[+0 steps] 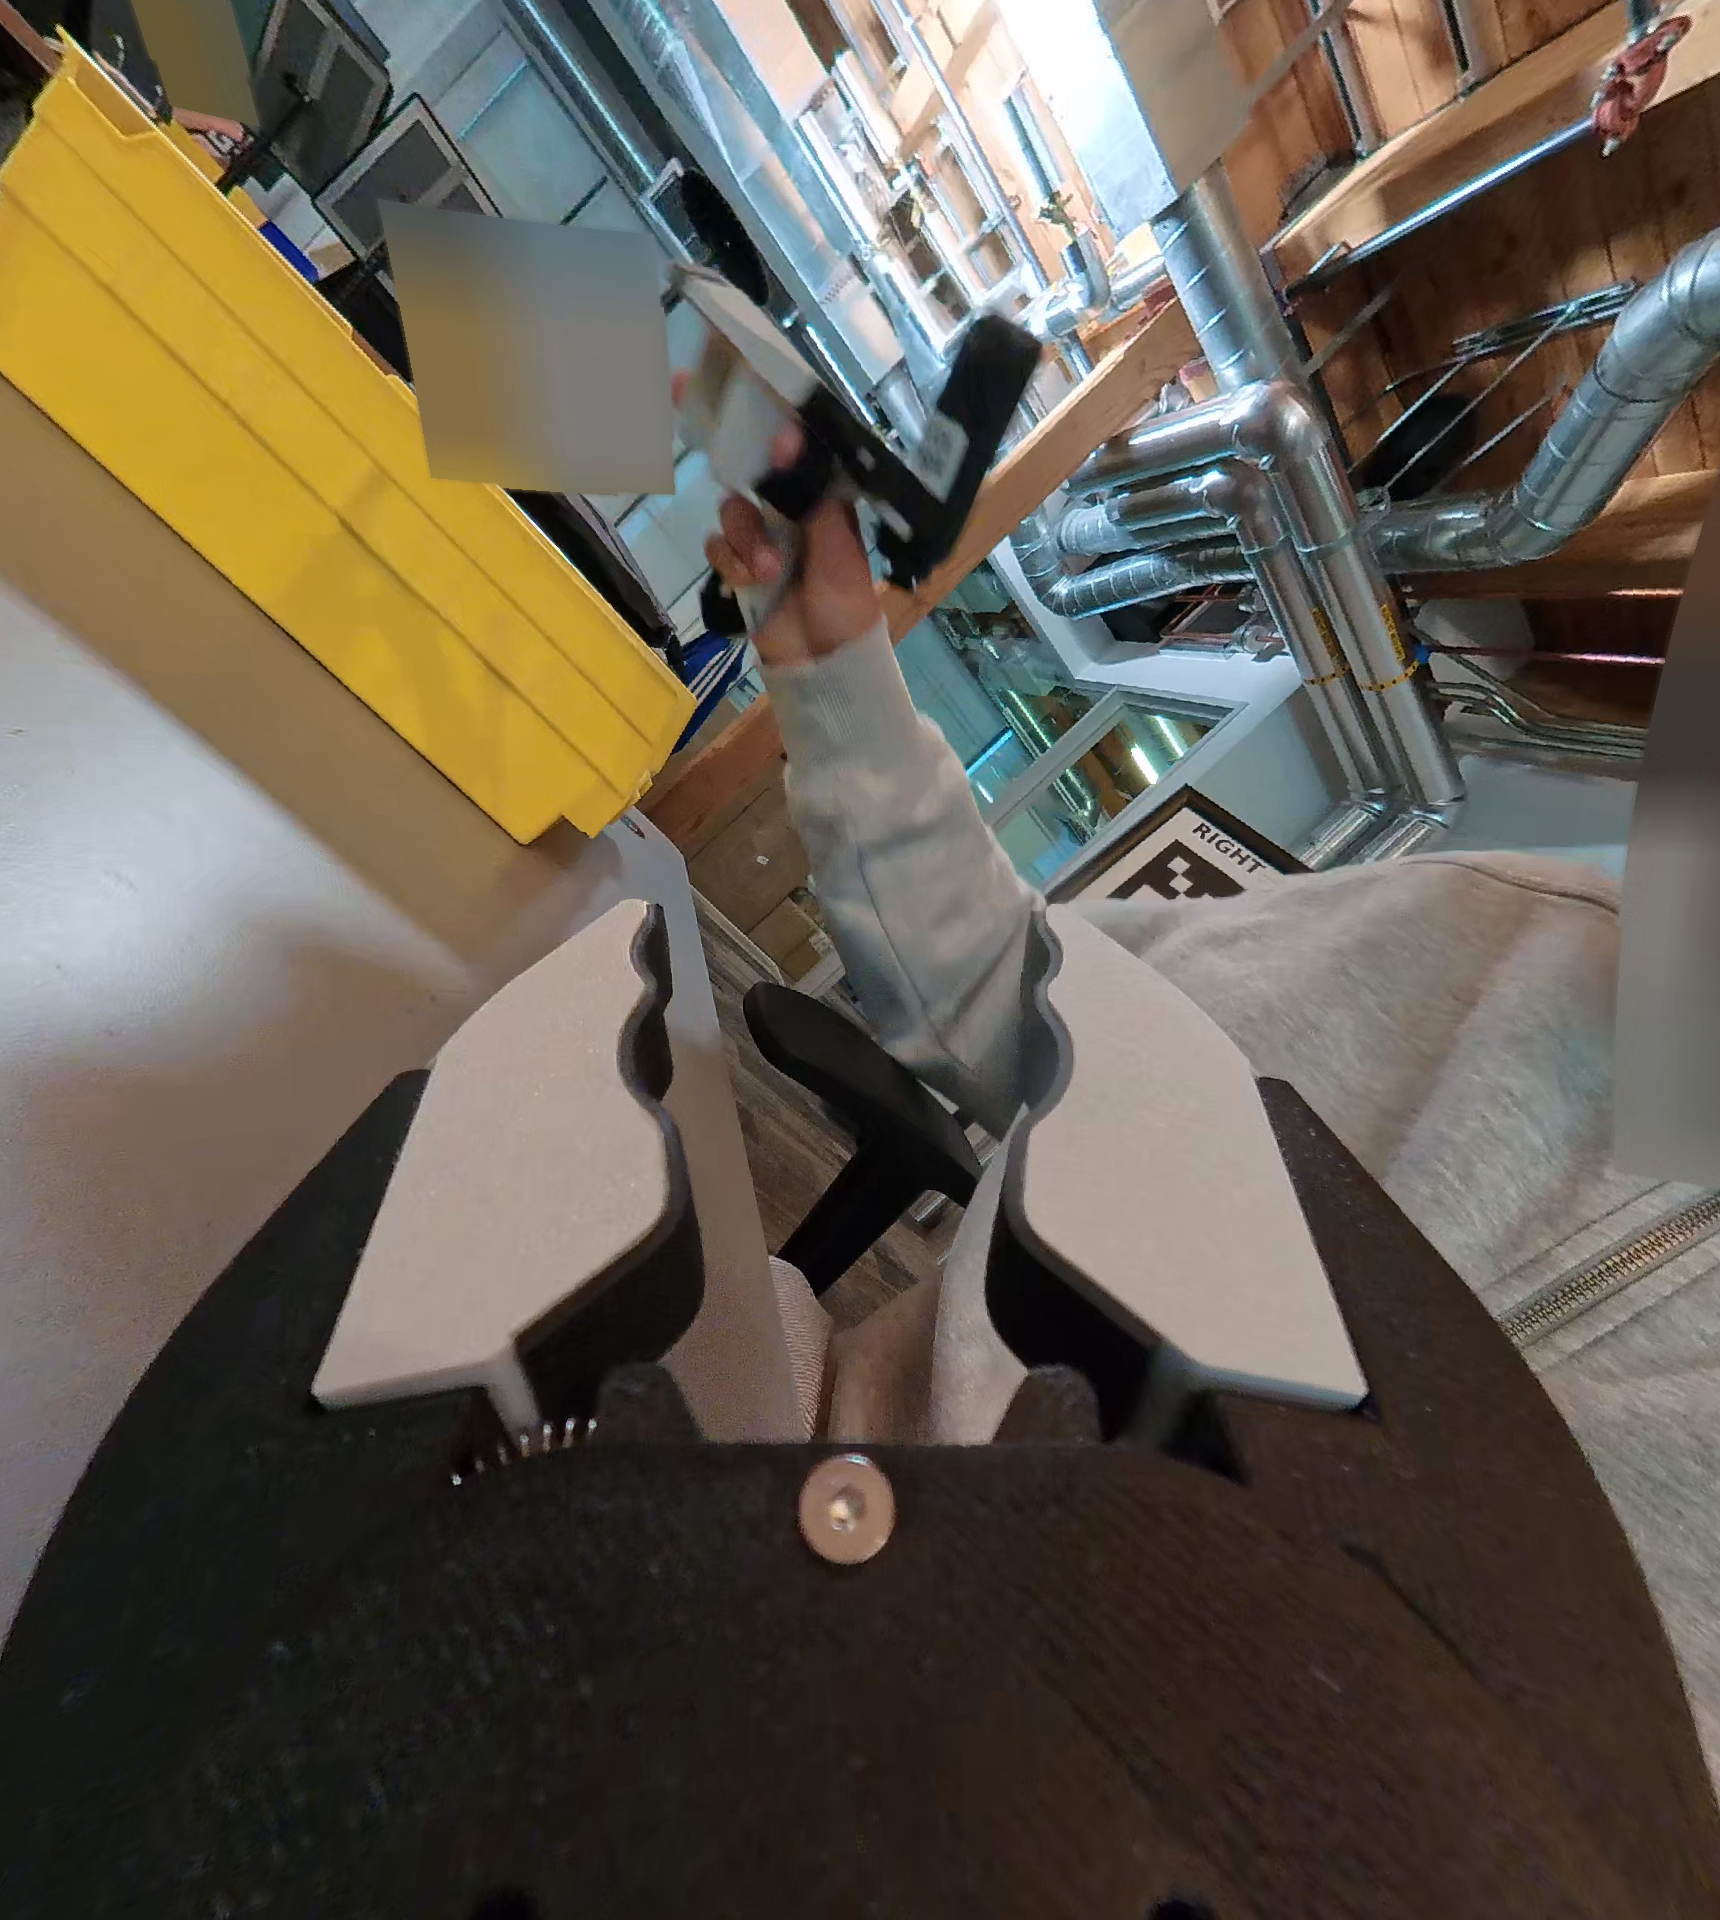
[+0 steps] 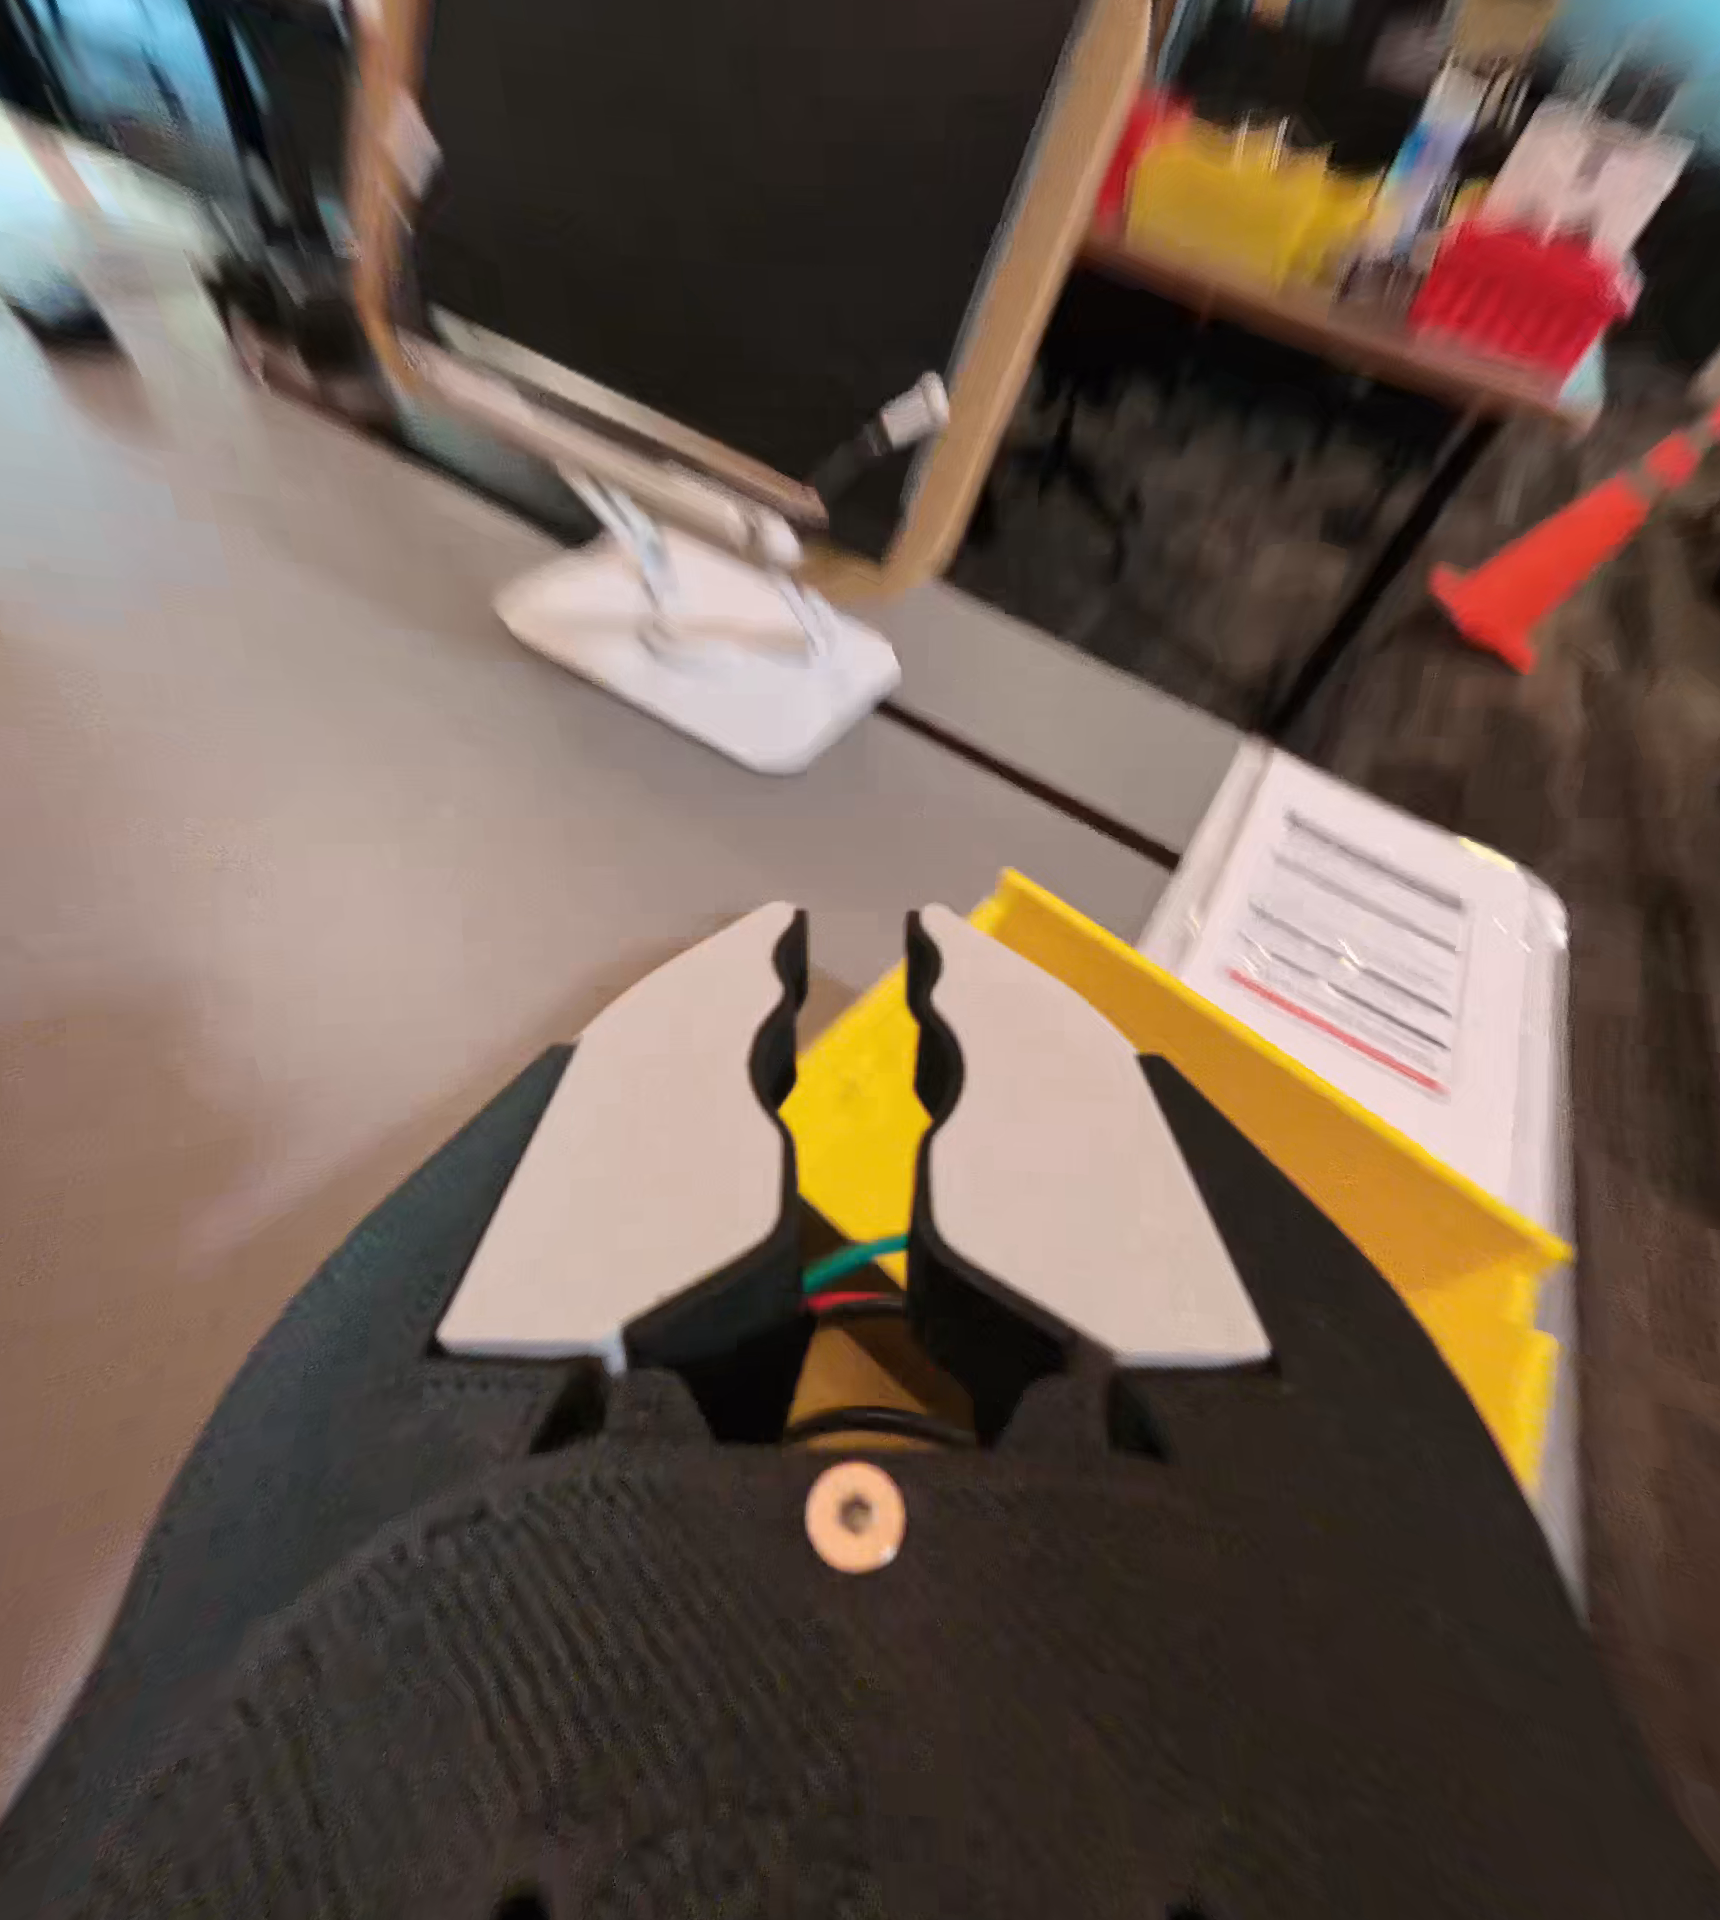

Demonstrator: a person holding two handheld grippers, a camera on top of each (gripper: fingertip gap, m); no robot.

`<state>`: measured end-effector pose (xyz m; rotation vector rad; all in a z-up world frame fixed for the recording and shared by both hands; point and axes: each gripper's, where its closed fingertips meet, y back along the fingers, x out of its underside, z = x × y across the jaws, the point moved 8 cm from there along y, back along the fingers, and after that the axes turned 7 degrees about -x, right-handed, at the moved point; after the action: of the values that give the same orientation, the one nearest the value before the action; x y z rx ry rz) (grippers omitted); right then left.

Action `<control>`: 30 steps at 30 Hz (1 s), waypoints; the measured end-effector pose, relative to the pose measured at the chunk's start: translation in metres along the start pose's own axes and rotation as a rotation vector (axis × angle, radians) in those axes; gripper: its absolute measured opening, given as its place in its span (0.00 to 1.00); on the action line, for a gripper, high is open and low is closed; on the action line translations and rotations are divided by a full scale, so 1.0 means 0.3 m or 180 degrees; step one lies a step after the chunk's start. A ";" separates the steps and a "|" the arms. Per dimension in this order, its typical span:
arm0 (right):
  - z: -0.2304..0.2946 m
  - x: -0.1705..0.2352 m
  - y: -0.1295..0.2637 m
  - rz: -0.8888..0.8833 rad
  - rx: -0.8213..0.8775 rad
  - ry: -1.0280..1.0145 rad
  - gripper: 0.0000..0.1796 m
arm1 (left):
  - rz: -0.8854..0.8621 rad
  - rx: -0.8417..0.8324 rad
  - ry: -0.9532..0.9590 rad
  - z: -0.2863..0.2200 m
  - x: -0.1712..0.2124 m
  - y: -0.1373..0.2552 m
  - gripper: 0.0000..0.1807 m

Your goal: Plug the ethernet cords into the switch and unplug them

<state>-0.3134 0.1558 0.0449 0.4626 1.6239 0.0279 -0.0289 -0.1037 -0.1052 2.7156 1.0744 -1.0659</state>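
Left wrist view: left tool wide open, empty; right tool narrowly open, empty

Left gripper jaws wide apart, right gripper seemingly narrower

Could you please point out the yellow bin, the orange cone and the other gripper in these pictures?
Yellow bin (image 1: pixel 316 499): left wrist view, on its long side wall.
Orange cone (image 2: pixel 1573 540): right wrist view, on its tapered body.
Right gripper (image 1: pixel 939 457): left wrist view, on its black body, held aloft.
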 end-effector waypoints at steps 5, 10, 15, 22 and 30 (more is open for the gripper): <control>0.214 0.100 0.166 -0.0833 0.0153 -0.0370 0.07 | -0.0007 -0.0007 -0.0001 0.001 -0.001 0.000 0.36; 0.295 0.263 0.251 -0.1102 0.0824 -0.0588 0.04 | -0.0044 -0.0027 -0.0006 0.001 -0.003 0.003 0.37; 0.471 0.252 0.131 -0.0247 0.0615 0.0344 0.03 | -0.0069 -0.0084 -0.0008 0.004 -0.004 0.004 0.38; 0.576 0.290 0.051 0.0015 0.0629 0.0788 0.06 | -0.0254 -0.0278 -0.0090 0.003 -0.010 0.020 0.39; 0.348 0.409 0.245 0.0003 0.1815 -0.0469 0.10 | -0.0915 -0.0356 -0.0304 -0.086 -0.015 0.041 0.35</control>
<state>-0.1970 0.2348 -0.0625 0.8788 1.4724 -0.4690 -0.0085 -0.1088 -0.0853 2.4491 1.4911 -1.1175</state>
